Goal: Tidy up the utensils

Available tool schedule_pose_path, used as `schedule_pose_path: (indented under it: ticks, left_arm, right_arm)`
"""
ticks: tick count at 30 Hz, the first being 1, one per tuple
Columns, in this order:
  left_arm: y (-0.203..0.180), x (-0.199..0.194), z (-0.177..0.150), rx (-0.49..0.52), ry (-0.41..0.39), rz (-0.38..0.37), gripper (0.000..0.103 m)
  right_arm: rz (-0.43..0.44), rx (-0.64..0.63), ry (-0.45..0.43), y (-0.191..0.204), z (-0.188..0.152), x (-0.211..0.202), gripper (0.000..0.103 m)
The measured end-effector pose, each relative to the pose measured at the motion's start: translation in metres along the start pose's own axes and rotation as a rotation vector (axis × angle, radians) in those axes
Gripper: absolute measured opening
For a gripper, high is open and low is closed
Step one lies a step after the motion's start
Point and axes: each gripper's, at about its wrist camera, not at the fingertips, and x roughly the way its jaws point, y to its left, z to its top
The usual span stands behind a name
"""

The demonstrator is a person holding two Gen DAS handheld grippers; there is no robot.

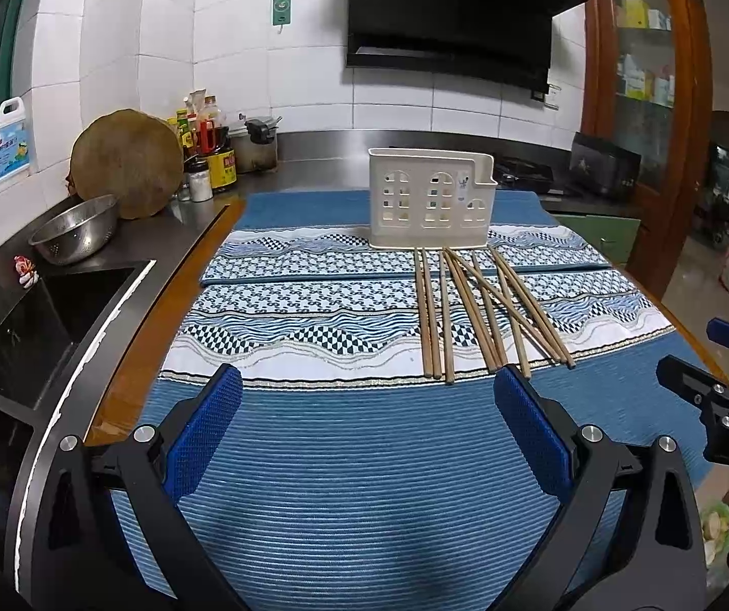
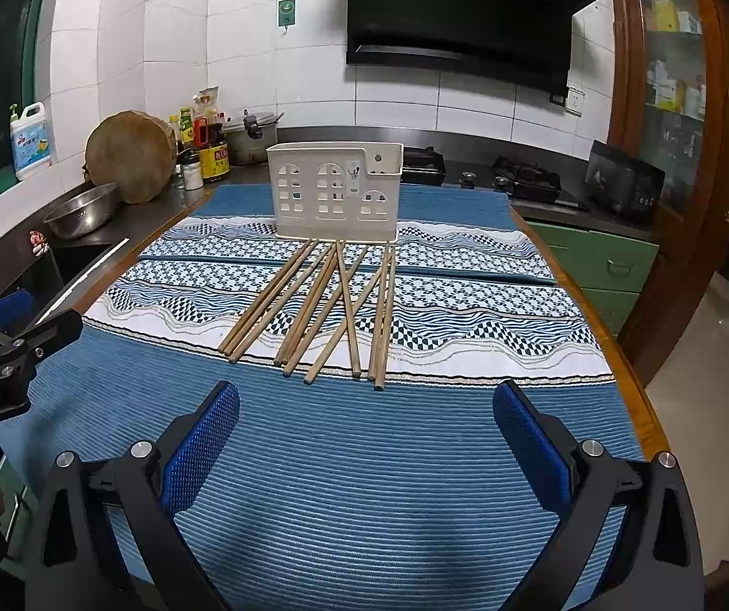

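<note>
Several wooden chopsticks [image 1: 486,313] lie loose on the blue patterned mat [image 1: 313,305], some crossing each other; they also show in the right wrist view [image 2: 329,305]. A cream plastic utensil holder [image 1: 428,198] stands upright just behind them, seen too in the right wrist view [image 2: 336,196]. My left gripper [image 1: 367,427] is open and empty, low over the mat, short of the chopsticks. My right gripper [image 2: 364,438] is open and empty, also short of them. The right gripper shows at the right edge of the left view [image 1: 716,356].
A black sink [image 1: 33,321] and a steel colander [image 1: 77,229] lie left of the mat. A round wooden board [image 1: 128,163], sauce bottles [image 1: 206,147] and a detergent jug [image 1: 5,145] stand at the back left. A gas stove [image 2: 527,178] sits behind right.
</note>
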Motion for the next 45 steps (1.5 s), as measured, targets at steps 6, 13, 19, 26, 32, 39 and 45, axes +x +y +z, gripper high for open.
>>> schedule_pose_path:
  ticks: [6, 13, 19, 26, 32, 39, 45]
  left_arm:
    - [0.001, 0.001, 0.002, 0.004, -0.002, 0.002, 0.098]
    - [-0.001, 0.003, 0.003, 0.003, 0.001, -0.018, 0.098]
    - [-0.001, 0.009, 0.002, -0.005, 0.009, -0.030, 0.098]
    - [0.000, 0.014, 0.004, -0.002, 0.008, -0.024, 0.098]
    - [-0.003, 0.017, 0.007, 0.018, -0.004, 0.000, 0.098]
    - [-0.005, 0.030, 0.012, 0.020, 0.002, -0.002, 0.098]
    - [-0.005, 0.046, 0.015, 0.031, 0.013, 0.004, 0.097]
  right_arm:
    - [0.002, 0.001, -0.001, -0.002, 0.002, 0.001, 0.097]
    - [0.000, 0.008, 0.009, -0.008, 0.001, 0.005, 0.097]
    - [-0.002, 0.009, 0.016, -0.008, 0.003, 0.009, 0.097]
    - [-0.003, 0.012, 0.020, -0.009, 0.003, 0.014, 0.097]
    - [-0.003, 0.013, 0.026, -0.013, 0.007, 0.021, 0.097]
    - [-0.007, 0.014, 0.037, -0.019, 0.010, 0.031, 0.096]
    - [0.000, 0.020, 0.060, -0.024, 0.009, 0.045, 0.096]
